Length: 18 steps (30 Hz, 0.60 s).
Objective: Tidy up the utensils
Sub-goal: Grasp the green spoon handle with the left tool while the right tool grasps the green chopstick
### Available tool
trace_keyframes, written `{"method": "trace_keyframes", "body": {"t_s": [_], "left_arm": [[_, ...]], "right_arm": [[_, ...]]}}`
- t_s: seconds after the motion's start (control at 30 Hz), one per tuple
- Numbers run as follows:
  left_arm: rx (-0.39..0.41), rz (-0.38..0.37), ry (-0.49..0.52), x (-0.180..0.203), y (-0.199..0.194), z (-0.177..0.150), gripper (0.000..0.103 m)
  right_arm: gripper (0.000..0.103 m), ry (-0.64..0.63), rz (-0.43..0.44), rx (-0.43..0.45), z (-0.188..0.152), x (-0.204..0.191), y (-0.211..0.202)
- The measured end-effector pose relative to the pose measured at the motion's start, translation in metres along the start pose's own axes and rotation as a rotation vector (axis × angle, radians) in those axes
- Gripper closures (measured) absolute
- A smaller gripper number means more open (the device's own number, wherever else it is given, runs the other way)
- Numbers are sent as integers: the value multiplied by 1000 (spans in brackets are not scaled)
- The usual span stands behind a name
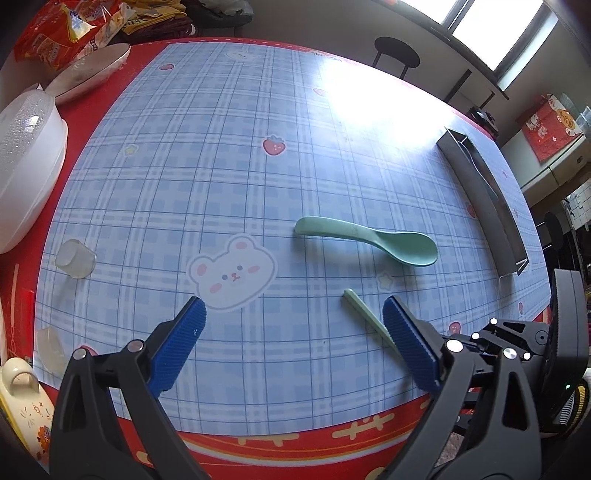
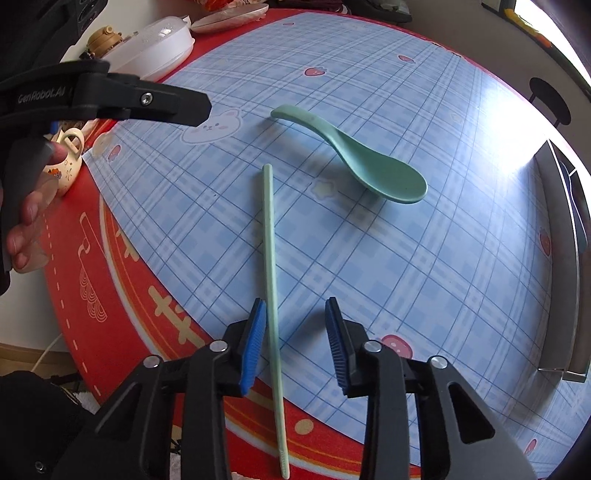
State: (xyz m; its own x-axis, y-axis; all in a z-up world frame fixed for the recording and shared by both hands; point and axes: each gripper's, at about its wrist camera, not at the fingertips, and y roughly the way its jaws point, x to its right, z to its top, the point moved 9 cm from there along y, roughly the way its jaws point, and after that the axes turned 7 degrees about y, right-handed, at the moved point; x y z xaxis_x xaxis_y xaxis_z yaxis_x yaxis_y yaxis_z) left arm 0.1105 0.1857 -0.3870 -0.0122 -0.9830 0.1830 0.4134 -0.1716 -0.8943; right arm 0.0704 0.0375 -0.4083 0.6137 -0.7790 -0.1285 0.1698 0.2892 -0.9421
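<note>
Chopstick, pale green, runs from frame centre down to the bottom edge of the right wrist view, lying flat on the worktop and crossing from the blue plaid mat onto the red border. Right claw straddles its lower part: left pad just beside the stick, maybe touching, right pad clearly apart from it, so not clamped yet. Straddling it along its length suggests a pinch pickup is being set up.

Spoon, mint green, sits upper right of the chopstick, bowl toward the right, handle toward upper centre; apart from the stick, not in the way.

Metal tray, long and narrow, at right edge of the left wrist view, probably the drop-off for utensils; contents unclear from glare.

Left claw hangs wide apart and empty over the plaid mat, chopstick tip just beside its right pad, spoon above it. It shows in the right wrist view too, upper left, with a person's hand on the handle.

Clutter off to the left: white lidded container, shallow dish, snack bags, cream mug, two small clear cups. None blocks the path toward the tray. Main risk, I judge: the thin stick slipping or rolling as the pads close.
</note>
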Motion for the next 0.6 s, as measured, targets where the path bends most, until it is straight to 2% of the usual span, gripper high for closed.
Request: {"method": "trace_keyframes", "body": {"t_s": [0.03,0.07,0.23,0.3,0.43,0.6], "left_arm": [[-3,3,11,-1,2,2,20],[-10,4,26,-1,6,5,33],[-29,-38,127,11,25,25,49],[-27,-71,169,20,31,35,49],[-43,-174,150,31,43,57,49],[-80,-205,212,46,65,76,52]], "right_arm": [[83,-3,-10,-1,-1,1,0],[93,2,-17,-4,-1,2,0],[97,87,-20,-12,-10,25,-6],[97,130,-29,-13,-14,37,-8],[97,214,-71,-9,-24,64,-15],[97,295,-109,-7,-33,92,-22]]}}
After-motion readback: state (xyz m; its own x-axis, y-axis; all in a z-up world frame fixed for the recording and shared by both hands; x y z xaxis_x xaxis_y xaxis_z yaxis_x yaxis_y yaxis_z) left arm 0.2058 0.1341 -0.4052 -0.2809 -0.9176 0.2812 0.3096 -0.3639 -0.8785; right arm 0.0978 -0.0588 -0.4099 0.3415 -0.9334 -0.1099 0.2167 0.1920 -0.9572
